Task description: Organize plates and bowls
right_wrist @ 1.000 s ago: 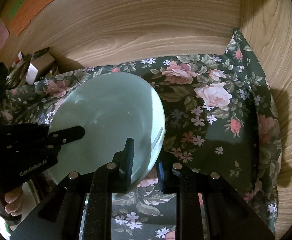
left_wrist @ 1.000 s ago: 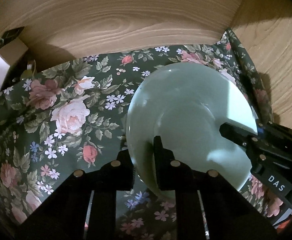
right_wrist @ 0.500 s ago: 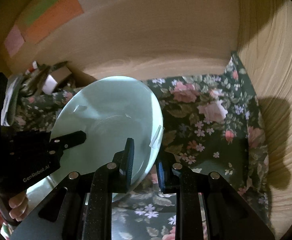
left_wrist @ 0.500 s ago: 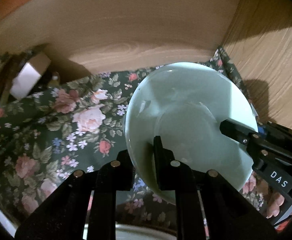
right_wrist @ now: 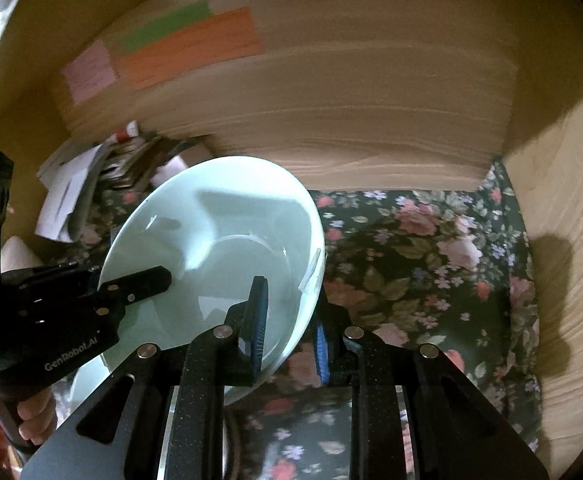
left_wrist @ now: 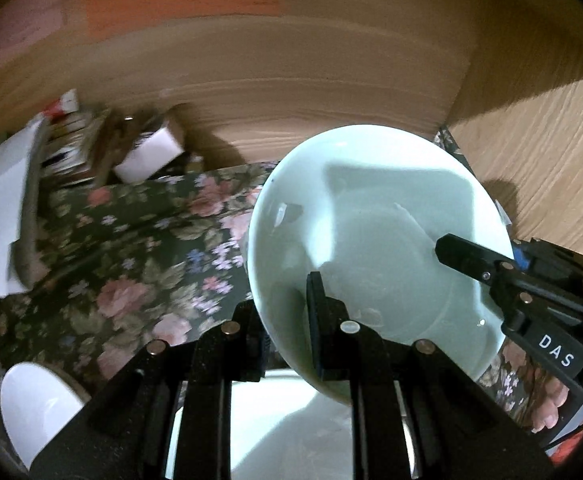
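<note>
Evidently mid-carry: pale green bowl point(left_wrist: 375, 248) held clear above the floral cloth point(left_wrist: 131, 264), gripped on opposite rims. Left gripper point(left_wrist: 287, 320) clenched on the bowl's near-left rim, one finger inside, one outside; right gripper point(right_wrist: 289, 320) clamped likewise on the bowl's right rim. Both tools tilted, angled in toward the bowl from either side. Below the bowl, a white plate point(left_wrist: 291, 428), and left of it a white dish point(left_wrist: 35, 408). Next, probably: lower level onto that stack, then release both together.
</note>
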`<move>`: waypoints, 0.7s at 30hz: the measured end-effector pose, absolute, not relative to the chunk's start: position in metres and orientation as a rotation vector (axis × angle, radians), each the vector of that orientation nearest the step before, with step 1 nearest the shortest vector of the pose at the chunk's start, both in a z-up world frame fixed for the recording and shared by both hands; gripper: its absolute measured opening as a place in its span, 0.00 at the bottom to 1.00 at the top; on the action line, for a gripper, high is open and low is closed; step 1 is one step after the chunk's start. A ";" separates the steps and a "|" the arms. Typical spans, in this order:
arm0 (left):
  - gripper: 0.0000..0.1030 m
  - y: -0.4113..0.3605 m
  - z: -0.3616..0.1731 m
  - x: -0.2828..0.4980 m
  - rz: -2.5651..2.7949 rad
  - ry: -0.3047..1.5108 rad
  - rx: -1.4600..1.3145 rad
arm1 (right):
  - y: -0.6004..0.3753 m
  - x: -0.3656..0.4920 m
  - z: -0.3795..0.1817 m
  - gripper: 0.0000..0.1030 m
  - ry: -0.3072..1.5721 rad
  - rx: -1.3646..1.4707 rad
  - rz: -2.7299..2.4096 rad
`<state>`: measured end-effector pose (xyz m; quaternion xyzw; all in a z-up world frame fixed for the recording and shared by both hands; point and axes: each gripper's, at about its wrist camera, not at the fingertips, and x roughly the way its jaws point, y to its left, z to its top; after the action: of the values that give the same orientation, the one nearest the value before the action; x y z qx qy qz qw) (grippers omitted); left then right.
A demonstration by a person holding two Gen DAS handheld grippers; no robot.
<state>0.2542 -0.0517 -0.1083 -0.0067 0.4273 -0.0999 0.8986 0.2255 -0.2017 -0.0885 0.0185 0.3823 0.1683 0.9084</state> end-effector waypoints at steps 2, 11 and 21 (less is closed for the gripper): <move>0.15 -0.040 -0.105 0.243 -0.190 0.877 -0.020 | -0.193 0.220 -0.087 0.18 0.785 0.033 0.363; 0.15 0.002 -0.097 0.205 -0.126 0.845 -0.065 | -0.150 0.198 -0.078 0.18 0.761 -0.006 0.434; 0.15 0.060 -0.096 0.162 -0.051 0.820 -0.116 | -0.100 0.175 -0.078 0.18 0.754 -0.040 0.518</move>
<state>0.1624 0.0602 -0.0962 -0.0565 0.3982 -0.0250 0.9152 0.1751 -0.1001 -0.0777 -0.0194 0.3638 0.2502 0.8971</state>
